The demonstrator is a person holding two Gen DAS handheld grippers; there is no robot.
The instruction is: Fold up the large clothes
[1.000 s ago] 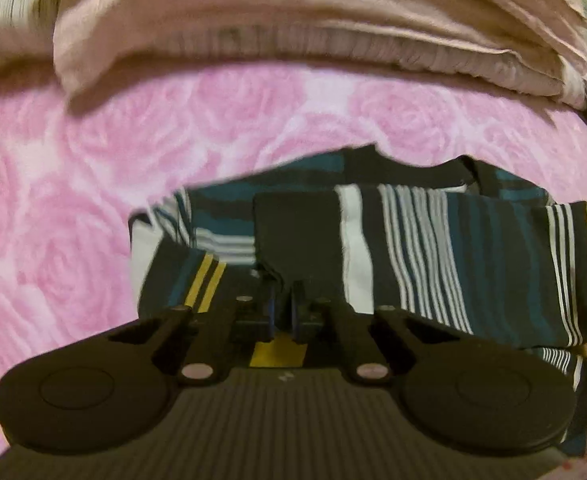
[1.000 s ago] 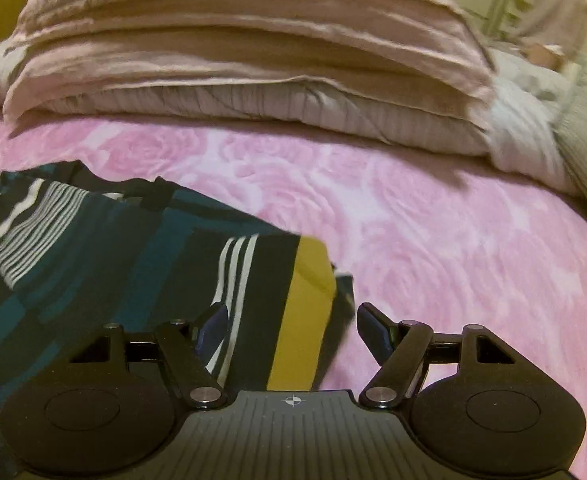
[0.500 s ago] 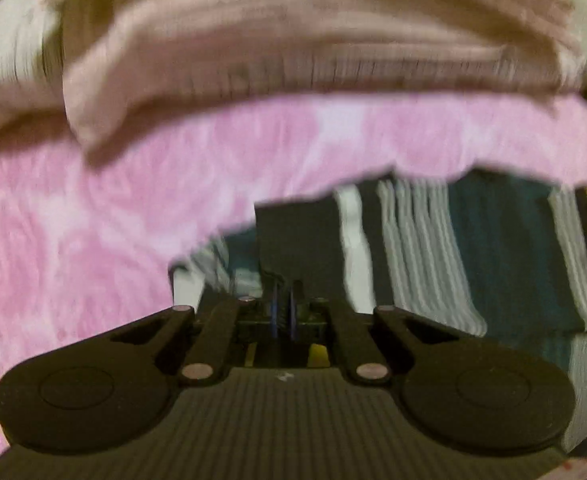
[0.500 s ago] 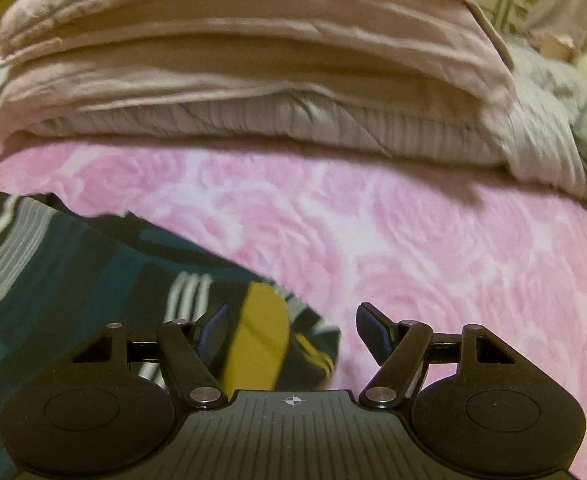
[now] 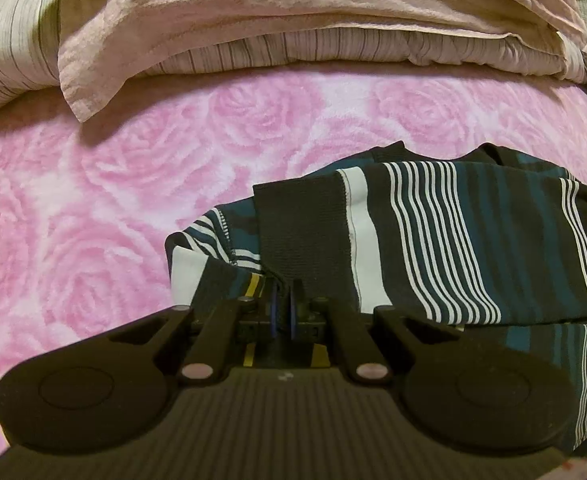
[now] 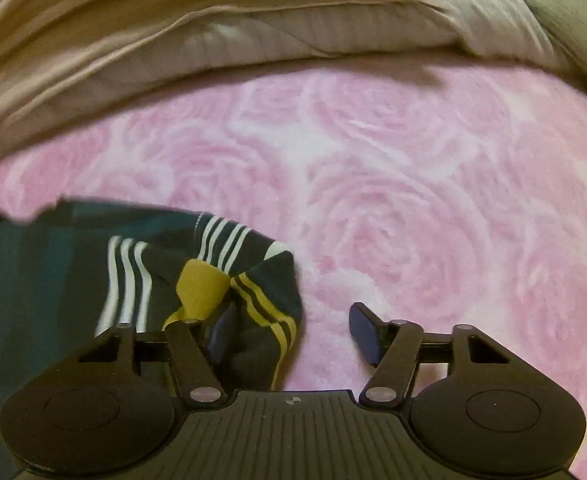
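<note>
On the pink rose-print bed cover (image 5: 93,208), my left gripper (image 5: 283,306) pinches the striped garment (image 5: 473,240); my right gripper (image 6: 293,330) is closing at its far-right corner.

Left wrist view: jaws pressed together on a dark fold at the garment's near edge; folded cloth in teal, black and white stripes spreads to the right, lying on the bed cover. Right wrist view: garment corner (image 6: 253,292), with yellow bands, sits bunched between the jaws against the left finger (image 6: 221,332); the right finger (image 6: 367,330) stands apart from it over bare cover, so no pinch here. Folded beige bedding (image 5: 293,12) is stacked along the far side, well apart from the garment.
</note>
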